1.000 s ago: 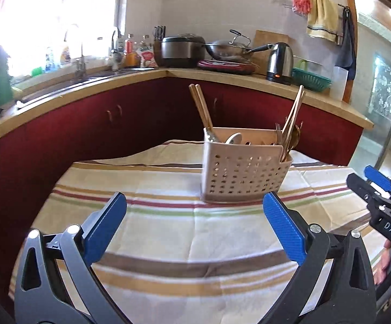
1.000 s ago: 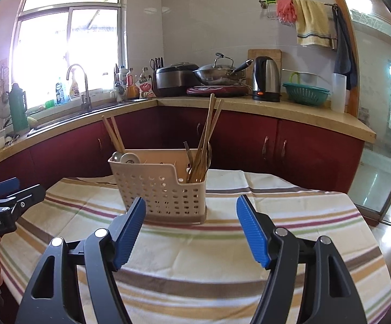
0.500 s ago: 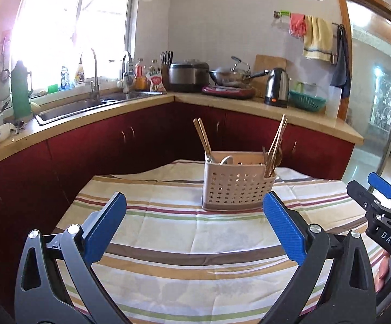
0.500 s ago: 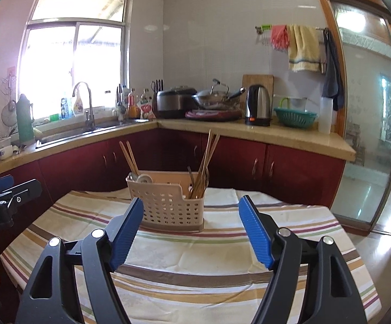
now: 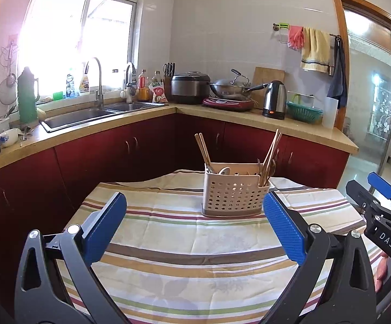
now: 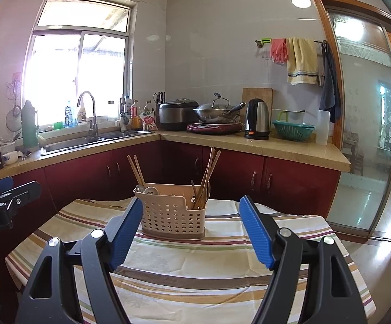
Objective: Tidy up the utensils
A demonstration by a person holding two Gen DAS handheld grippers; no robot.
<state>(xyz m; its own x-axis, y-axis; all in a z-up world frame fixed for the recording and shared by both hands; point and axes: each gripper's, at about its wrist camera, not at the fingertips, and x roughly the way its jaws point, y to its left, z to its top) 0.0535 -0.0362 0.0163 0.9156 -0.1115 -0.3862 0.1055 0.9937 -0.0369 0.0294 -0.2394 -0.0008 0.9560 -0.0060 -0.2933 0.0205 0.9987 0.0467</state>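
Beige perforated plastic utensil caddy stands centre frame on the striped surface, utensils sorted; both grippers' jaws wide, empty; task judged complete, withdrawal next

- "DAS" stands in white letters on the black body of the right gripper, right of the utensil basket.
- "nRobot.AI", cut off by the frame edge, stands on the left gripper, left of the utensil basket.
- The bottle labels by the sink are too small to read.
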